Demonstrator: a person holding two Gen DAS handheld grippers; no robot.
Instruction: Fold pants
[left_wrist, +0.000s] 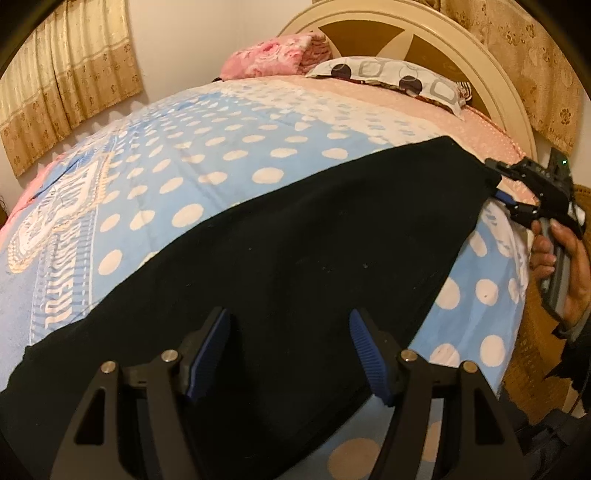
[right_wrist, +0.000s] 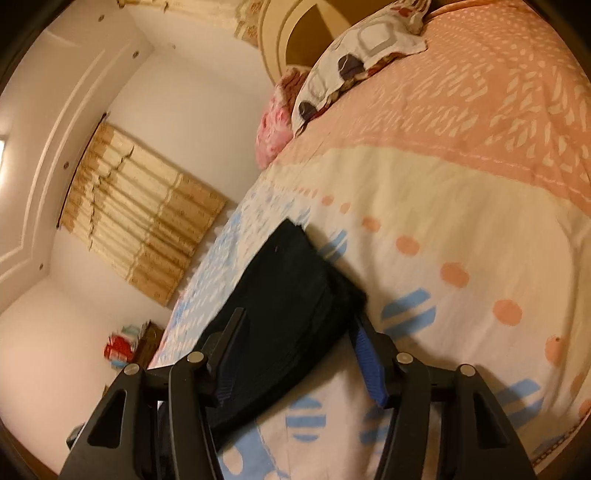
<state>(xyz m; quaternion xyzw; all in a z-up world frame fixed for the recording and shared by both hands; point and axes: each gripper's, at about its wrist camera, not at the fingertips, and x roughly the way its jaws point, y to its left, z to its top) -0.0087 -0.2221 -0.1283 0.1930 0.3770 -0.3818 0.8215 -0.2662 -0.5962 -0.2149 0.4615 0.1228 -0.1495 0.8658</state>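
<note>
Black pants (left_wrist: 280, 258) lie flat in a long band across the blue polka-dot bedspread (left_wrist: 192, 166). My left gripper (left_wrist: 288, 332) is open, its blue-padded fingers (left_wrist: 208, 354) spread just above the near part of the pants. My right gripper (left_wrist: 498, 188) shows at the far right end of the pants, open around that edge. In the right wrist view the right gripper (right_wrist: 299, 332) is open, with the thick end of the pants (right_wrist: 291, 295) between its fingers (right_wrist: 365, 358); they are not closed on the cloth.
A patterned pillow (left_wrist: 391, 77) and a pink folded blanket (left_wrist: 273, 55) lie by the cream headboard (left_wrist: 480, 62). Beige curtains (left_wrist: 62, 85) hang on the left wall. The bed's right edge (left_wrist: 517, 314) drops to a woven surface. The person's hand (left_wrist: 561, 266) holds the right gripper.
</note>
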